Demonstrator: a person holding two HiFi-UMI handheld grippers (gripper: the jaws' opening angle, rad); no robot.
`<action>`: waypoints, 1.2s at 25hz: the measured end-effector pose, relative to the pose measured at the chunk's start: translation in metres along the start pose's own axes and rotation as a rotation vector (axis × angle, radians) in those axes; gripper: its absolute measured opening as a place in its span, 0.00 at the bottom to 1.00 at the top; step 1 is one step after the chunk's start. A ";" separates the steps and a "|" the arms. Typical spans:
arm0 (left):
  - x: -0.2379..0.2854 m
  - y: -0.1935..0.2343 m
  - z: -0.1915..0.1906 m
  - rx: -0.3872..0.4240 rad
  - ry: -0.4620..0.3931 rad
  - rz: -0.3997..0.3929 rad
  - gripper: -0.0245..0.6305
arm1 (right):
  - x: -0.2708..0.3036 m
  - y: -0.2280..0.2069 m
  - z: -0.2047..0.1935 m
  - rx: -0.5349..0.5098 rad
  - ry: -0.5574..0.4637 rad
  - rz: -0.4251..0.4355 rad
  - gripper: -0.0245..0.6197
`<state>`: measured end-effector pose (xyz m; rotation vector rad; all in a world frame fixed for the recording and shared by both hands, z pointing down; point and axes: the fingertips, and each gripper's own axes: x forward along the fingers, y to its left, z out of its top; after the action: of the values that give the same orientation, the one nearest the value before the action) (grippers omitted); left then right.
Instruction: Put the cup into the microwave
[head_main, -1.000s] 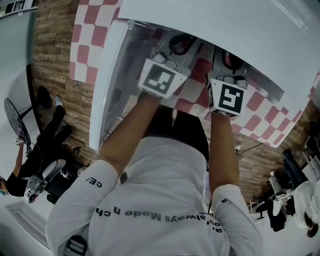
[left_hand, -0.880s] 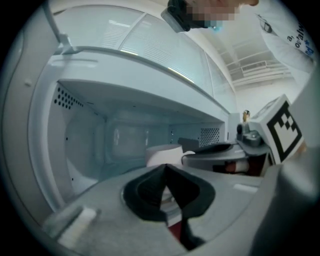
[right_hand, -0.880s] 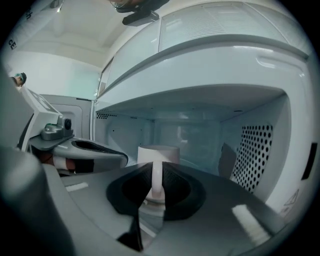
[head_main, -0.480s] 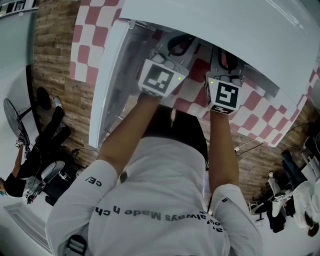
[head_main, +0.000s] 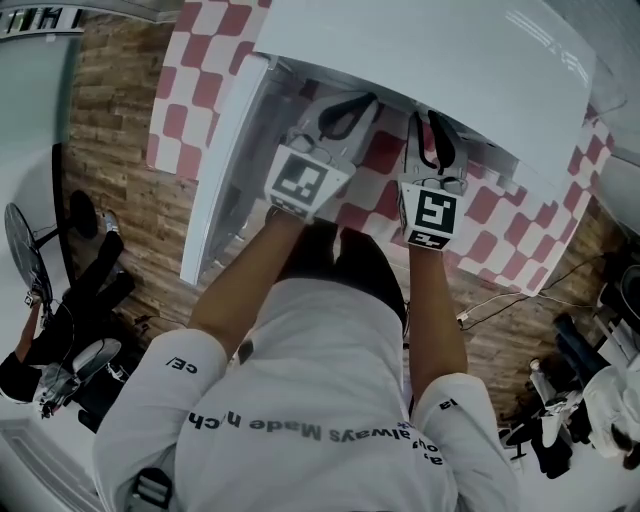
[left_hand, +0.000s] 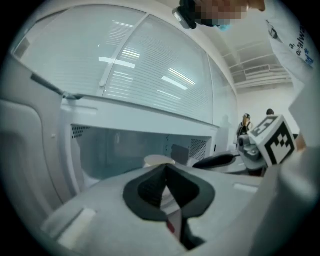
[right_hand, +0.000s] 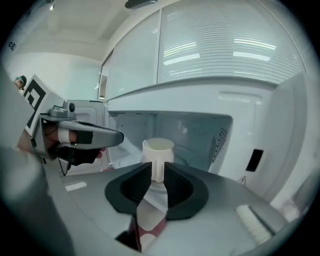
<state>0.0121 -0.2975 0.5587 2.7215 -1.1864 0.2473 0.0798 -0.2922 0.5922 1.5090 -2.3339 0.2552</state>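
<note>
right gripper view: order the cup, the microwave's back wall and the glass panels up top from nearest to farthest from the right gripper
1. cup: centre, its handle sits between the jaws of the right gripper.
2. microwave's back wall: behind the cup, at the rear of the cavity.
3. glass panels: high in the view, above the cavity and farthest back.

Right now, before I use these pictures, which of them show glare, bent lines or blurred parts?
Head view: the microwave top is washed out to plain white. Left gripper view: dark round corners, curved edges, lamp reflections on the panel above, soft foreground. Right gripper view: the same bending and reflections; the cup is fairly sharp, the foreground soft.
</note>
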 end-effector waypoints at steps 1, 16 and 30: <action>-0.004 -0.004 0.005 0.000 -0.002 -0.003 0.04 | -0.008 0.002 0.004 -0.003 -0.003 0.006 0.15; -0.069 -0.059 0.107 0.007 -0.053 -0.024 0.04 | -0.118 0.007 0.097 0.030 -0.071 0.077 0.11; -0.112 -0.105 0.180 0.010 -0.073 -0.085 0.04 | -0.198 0.015 0.175 0.031 -0.122 0.120 0.09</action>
<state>0.0297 -0.1861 0.3508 2.8032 -1.0871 0.1451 0.1062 -0.1767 0.3554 1.4373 -2.5323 0.2367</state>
